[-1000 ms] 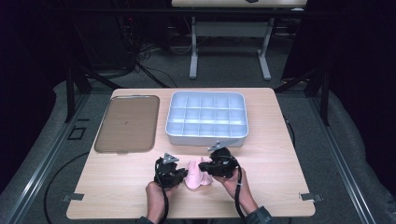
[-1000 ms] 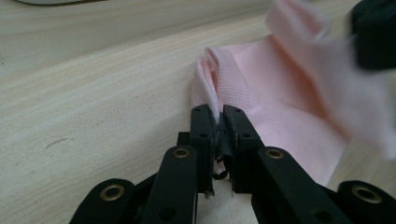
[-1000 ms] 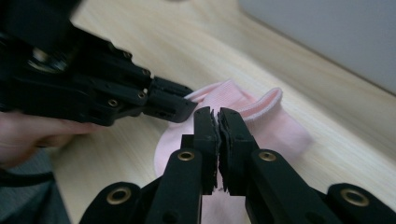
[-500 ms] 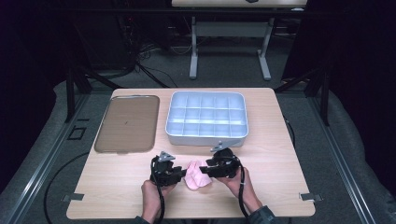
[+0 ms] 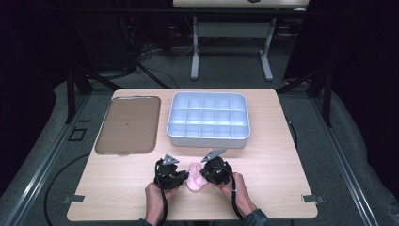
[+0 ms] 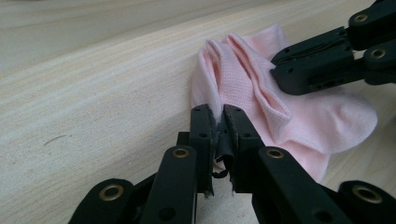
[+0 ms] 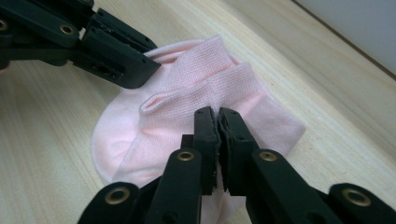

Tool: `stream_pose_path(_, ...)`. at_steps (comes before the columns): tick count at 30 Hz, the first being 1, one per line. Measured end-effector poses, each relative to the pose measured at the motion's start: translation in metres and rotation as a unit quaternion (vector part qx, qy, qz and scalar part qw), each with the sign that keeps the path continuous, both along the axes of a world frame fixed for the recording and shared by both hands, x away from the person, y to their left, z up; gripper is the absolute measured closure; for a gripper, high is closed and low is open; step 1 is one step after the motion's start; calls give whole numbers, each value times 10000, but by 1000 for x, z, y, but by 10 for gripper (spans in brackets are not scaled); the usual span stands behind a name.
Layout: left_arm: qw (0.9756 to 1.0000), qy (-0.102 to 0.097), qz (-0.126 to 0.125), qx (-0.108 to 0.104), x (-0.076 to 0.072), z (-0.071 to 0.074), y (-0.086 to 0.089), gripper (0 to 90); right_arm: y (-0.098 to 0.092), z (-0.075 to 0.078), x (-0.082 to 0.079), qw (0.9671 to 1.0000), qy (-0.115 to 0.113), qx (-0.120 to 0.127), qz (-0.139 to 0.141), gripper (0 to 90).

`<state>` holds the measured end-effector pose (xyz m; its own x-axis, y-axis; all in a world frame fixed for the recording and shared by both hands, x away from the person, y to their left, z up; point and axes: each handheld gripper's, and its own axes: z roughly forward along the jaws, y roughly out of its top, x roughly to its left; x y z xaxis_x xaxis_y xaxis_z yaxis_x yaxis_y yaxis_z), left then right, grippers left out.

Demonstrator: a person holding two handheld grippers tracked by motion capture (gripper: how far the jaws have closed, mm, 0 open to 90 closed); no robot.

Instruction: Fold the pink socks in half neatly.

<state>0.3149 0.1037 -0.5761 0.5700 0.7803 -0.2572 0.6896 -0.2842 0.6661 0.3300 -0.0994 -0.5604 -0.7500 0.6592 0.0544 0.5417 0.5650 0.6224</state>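
A pink sock [image 5: 194, 181] lies crumpled on the wooden table near its front edge, between my two grippers. My left gripper [image 5: 185, 178] comes in from the left. In the left gripper view its jaws have just been closing and now stand together, with the sock's [image 6: 289, 116] edge pinched at the left gripper's [image 6: 218, 113] tips. My right gripper [image 5: 203, 176] comes in from the right; its jaws are together on a raised fold of the sock [image 7: 187, 88], seen at the right gripper's [image 7: 217, 115] tips. Each gripper view also shows the other gripper resting on the fabric.
A grey tray [image 5: 208, 137] divided into several empty compartments stands behind the sock at mid-table. A flat brown tray [image 5: 127, 125] lies to its left. Bare tabletop [image 5: 282, 165] extends to the right. A person's hands hold both grippers at the front edge.
My right gripper has sunk slightly onto the sock. The left hand and the sock stay where they were.
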Motion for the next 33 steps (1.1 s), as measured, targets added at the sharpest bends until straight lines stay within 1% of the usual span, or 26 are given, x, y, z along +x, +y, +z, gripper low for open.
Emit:
stream_pose_path(1,10000,-1,-1,1,0,0,0,825,-1,1,0,10000,-29,54,15,881)
stream_pose_path(2,10000,2,-8,5,0,0,0,825,-2,3,-1,10000,-26,82,-21,884)
stream_pose_path(7,10000,9,-2,-26,1,0,1,826,-9,11,-3,9993,-36,368,8,893)
stream_pose_path(8,10000,24,21,-65,1,-1,1,825,-10,13,-4,9988,-40,479,-10,893)
stream_pose_path(10,9999,23,21,-96,1,-1,2,825,-12,18,-4,9975,-18,707,61,893)
stream_pose_path(13,9999,0,6,-127,1,-2,3,825,-13,23,-3,9951,-25,978,114,894)
stream_pose_path(14,9999,8,28,-170,1,-3,2,825,-12,24,-2,9944,-46,1044,129,894)
stream_pose_path(16,9998,7,19,-181,1,-3,2,825,-10,24,-1,9938,-19,1096,165,894)
stream_pose_path(18,9998,6,13,-184,1,-3,2,825,-6,19,2,9940,53,1069,228,894)
stream_pose_path(24,9996,27,-9,-276,2,-4,5,825,8,2,6,9968,223,683,343,892)
stream_pose_path(26,9995,48,-13,-317,2,-4,5,823,9,-1,8,9972,243,614,351,890)
stream_pose_path(30,9992,82,-74,-383,4,-5,7,814,9,-5,10,9967,282,688,310,886)
stream_pose_path(33,9990,103,-88,-416,3,-3,10,779,9,-6,9,9972,279,614,329,879)
